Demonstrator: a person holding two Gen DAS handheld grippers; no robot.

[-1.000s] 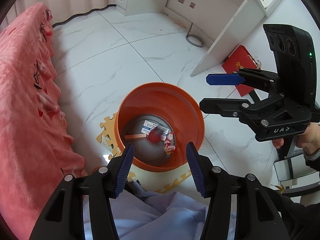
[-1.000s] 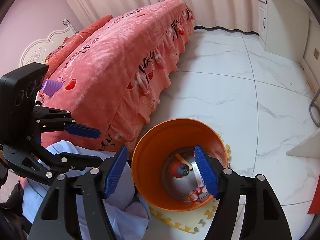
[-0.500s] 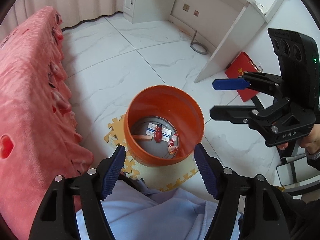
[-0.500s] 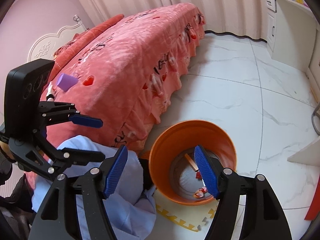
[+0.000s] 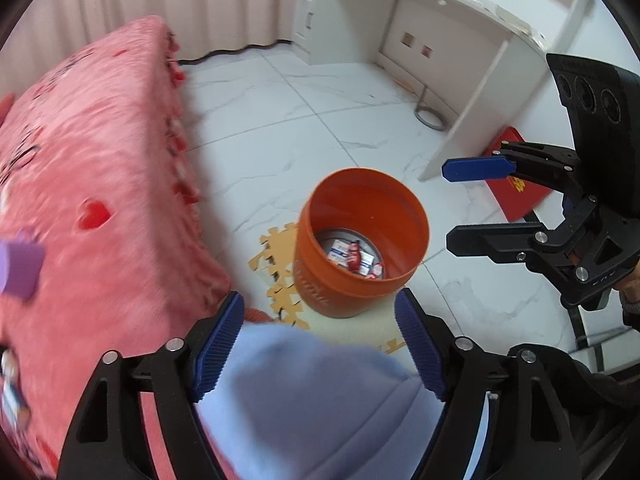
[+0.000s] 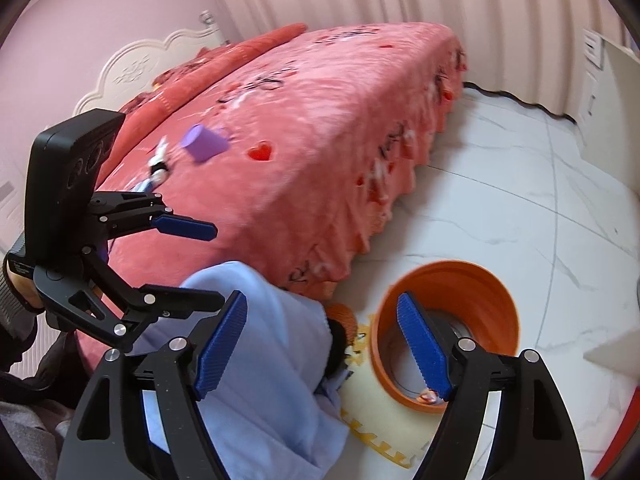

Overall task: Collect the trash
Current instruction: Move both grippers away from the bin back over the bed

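- At the far left of my left wrist view sits a purple block (image 5: 18, 266) on the pink bed (image 5: 92, 168), blurred; in my right wrist view the same block lies in the upper left on the bedspread, with a small black and white scrap (image 6: 158, 164) just beside it that I cannot identify.
- My left tongs (image 5: 320, 346) fill the bottom centre of their own view. The 2 blue pads are wide apart and opening, with nothing between them; below them is a pale blue garment (image 5: 312, 400).
- Right of centre stands the orange bin (image 5: 320, 280) on the white marble floor (image 5: 260, 120), partly on a yellow foam puzzle mat (image 5: 276, 248). The trash (image 5: 354, 254) lies at its bottom: a red wrapper on white and blue packets.
- At the right edge my right tongs (image 5: 460, 204) hang beside the bin, jaws apart and opening, empty.
- In the right wrist view the bin is lower right, just behind the right blue pad.
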